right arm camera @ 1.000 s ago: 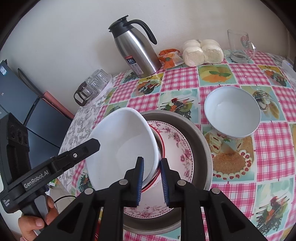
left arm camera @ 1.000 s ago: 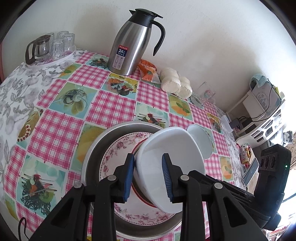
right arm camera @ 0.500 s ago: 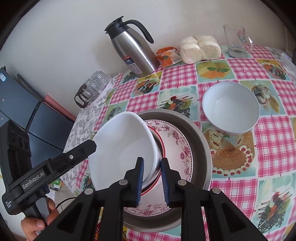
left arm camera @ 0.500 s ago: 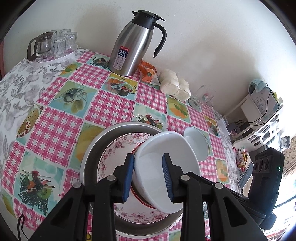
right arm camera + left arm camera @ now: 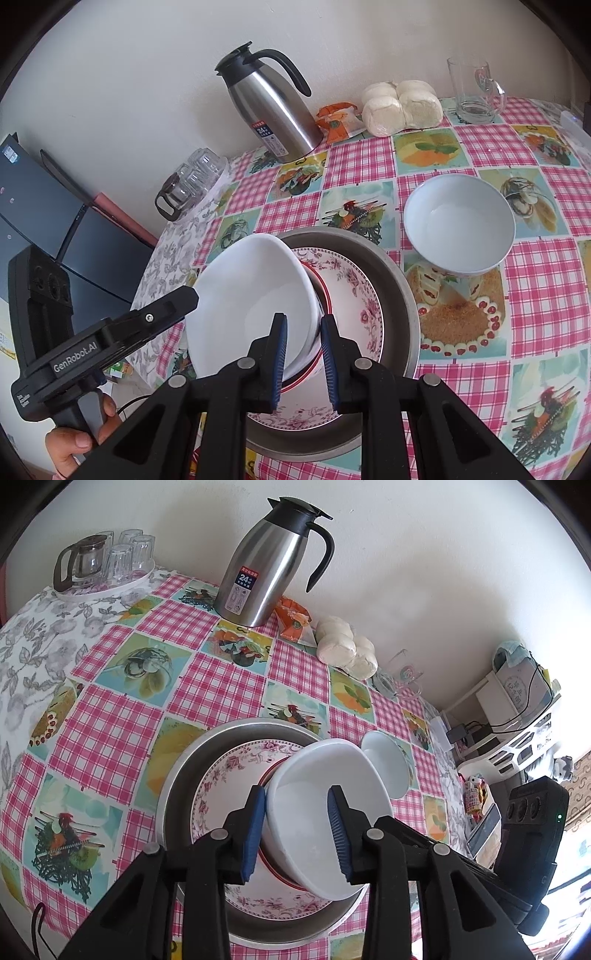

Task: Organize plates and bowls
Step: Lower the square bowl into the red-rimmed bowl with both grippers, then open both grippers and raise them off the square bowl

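At the near edge of the table, both grippers meet on one tilted white bowl. The left gripper straddles the bowl's near rim; its jaws are opening, the left pad close against the outer wall, the right pad inside the bowl and clear of it. The right gripper is clenched on the opposite rim. The bowl leans over a floral plate stacked in a metal pan. Just beyond the pan sits a second bowl. A steel jug, buns and a glass mug stand by the wall.
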The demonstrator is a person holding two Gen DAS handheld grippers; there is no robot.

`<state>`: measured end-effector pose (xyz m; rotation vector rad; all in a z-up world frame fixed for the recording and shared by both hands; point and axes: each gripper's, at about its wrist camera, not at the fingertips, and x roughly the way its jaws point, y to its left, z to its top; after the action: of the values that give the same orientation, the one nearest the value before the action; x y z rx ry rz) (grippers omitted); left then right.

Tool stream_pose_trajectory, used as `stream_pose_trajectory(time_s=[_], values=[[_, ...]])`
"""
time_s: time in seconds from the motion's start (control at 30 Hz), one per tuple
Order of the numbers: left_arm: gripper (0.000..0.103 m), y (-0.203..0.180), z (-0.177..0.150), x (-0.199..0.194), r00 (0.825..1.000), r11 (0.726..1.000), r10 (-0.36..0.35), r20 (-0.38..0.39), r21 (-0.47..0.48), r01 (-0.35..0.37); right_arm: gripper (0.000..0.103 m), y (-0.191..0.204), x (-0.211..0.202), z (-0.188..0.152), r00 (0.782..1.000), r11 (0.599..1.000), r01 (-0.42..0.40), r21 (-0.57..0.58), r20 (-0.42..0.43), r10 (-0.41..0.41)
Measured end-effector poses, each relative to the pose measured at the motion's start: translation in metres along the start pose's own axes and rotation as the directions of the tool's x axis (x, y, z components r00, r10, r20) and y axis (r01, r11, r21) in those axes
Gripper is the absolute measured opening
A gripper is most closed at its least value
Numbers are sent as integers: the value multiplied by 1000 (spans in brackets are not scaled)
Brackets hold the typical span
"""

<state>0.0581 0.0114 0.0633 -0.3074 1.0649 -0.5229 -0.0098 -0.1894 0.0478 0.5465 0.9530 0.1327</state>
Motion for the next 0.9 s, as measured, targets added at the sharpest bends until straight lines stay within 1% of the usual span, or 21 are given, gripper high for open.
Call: stream_pose_trajectory(time_s=[0.07, 0.27, 0.43, 0.5, 0.7, 0.9], values=[[40, -1, 0, 0, 1000, 1000, -7, -4, -9, 7, 22, -1, 0, 0, 1000, 1000, -7, 9, -1, 7], [42, -3, 0, -4, 1000, 1000, -17, 4, -15, 17, 22, -5, -1, 0, 1000, 999, -26, 39, -10, 27], [43, -1, 0, -3, 1000, 1000, -8, -2, -20, 7, 22, -6, -3, 1, 999, 997, -53, 55, -8, 53], [43, 0, 0, -1, 1000, 1000, -5, -11, -24, 5, 22, -5, -2, 1, 999, 998, -48, 49, -8, 48], [43, -1, -1, -1, 1000, 1000, 1, -4, -7, -1, 22, -3, 0, 0, 1000, 999, -30, 24, -6, 30], [43, 1, -1, 1, 1000, 1000, -5, -3, -11, 5, 22, -5, -1, 0, 999, 999, -35, 27, -6, 35]])
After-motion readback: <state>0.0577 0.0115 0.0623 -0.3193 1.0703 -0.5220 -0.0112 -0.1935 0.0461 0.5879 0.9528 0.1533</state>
